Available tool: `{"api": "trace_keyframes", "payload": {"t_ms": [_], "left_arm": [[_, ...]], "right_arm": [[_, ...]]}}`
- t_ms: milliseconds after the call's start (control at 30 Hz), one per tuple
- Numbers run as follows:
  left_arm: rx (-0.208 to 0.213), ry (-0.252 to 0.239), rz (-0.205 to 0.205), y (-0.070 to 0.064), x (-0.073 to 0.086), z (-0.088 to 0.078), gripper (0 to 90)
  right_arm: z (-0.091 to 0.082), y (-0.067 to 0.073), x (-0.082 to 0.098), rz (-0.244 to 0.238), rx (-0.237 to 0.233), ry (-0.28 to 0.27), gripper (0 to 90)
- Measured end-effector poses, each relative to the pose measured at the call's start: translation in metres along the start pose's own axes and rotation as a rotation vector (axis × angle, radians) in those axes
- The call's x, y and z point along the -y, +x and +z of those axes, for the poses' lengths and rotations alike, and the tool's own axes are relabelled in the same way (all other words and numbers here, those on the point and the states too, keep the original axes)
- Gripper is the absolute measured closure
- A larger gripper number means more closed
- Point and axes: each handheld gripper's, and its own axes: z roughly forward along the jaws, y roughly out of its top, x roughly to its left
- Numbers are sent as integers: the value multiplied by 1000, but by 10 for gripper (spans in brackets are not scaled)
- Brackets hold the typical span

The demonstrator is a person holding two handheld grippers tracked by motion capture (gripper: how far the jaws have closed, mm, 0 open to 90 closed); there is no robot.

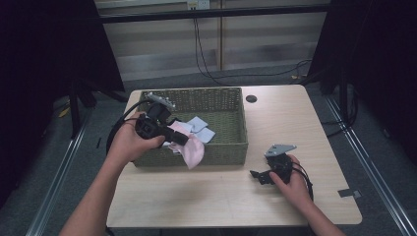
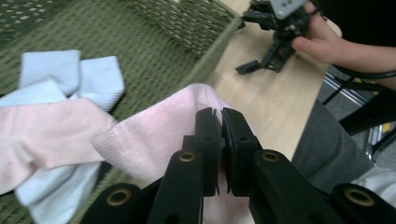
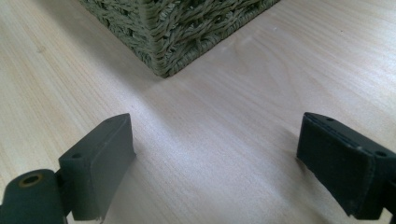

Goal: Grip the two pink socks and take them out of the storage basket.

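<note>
— What's the biggest thing in front of you?

— The table point(image 1: 221, 196), pale wood with rounded corners. Next in size is the green woven basket point(image 1: 223, 101) sitting on its left half, toward the far edge. The right gripper view looks across bare wood straight at one bottom corner of that basket point(image 3: 161, 56).

— And inside it?

— Cloths. A pink cloth point(image 1: 193, 150) is draped over the basket's near wall, and part of it hangs down outside. Behind it lie a few light blue cloths point(image 1: 200, 129) on the basket floor. In the left gripper view another stretch of pink cloth lies over the blue ones point(image 2: 70, 77) at the left.

— Who has hold of the pink one?

— The left tool point(image 1: 183, 140), held in the person's left hand point(image 1: 129, 142) above the basket's near left part. Its jaws are pressed together on a fold of the pink cloth point(image 2: 159, 135), with the fabric bunched between the pads.

— The other hand?

— The right hand point(image 1: 294, 184) rests on the table to the right of the basket, near the front edge, holding the right tool point(image 1: 256, 175). It points left toward the basket, low over the wood. Its jaws stand wide apart with nothing between them, well clear of the basket.

— Anything smaller?

— A small dark round hole point(image 1: 251, 99) in the tabletop, just beside the basket's far right corner.
</note>
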Motion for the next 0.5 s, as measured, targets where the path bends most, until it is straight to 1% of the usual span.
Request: {"api": "trace_keyframes", "payload": {"t_ms": [33,67,100,133,167,200,233,300,400,433,500], "left_arm": [[10,-6,2,-2,1,2,824],[12,-24,5,-3,2,3,781],[9,-39,27,-3,2,5,710],[-20,-53,57,-2,2,5,647],[-30,-68,61,0,1,6,570],[-40,-81,50,3,1,6,523],[-43,-87,45,6,0,6,513],[-70,-84,30,14,-1,8,499],[-96,-84,11,26,-2,11,486],[-101,-87,0,30,-2,13,483],[-123,-86,-5,37,-3,16,482]], "right_arm": [[0,0,0,-3,-1,-2,103],[0,0,0,-2,-1,-1,103],[0,0,0,-2,-1,-2,103],[0,0,0,-3,-1,-2,103],[0,0,0,-2,-1,-1,103],[0,0,0,-3,-1,-2,103],[0,0,0,-2,-1,-2,103],[0,0,0,-3,-1,-2,103],[0,0,0,0,0,0,103],[1,0,0,-7,-1,-5,103],[1,-1,0,-9,-1,-5,103]]}}
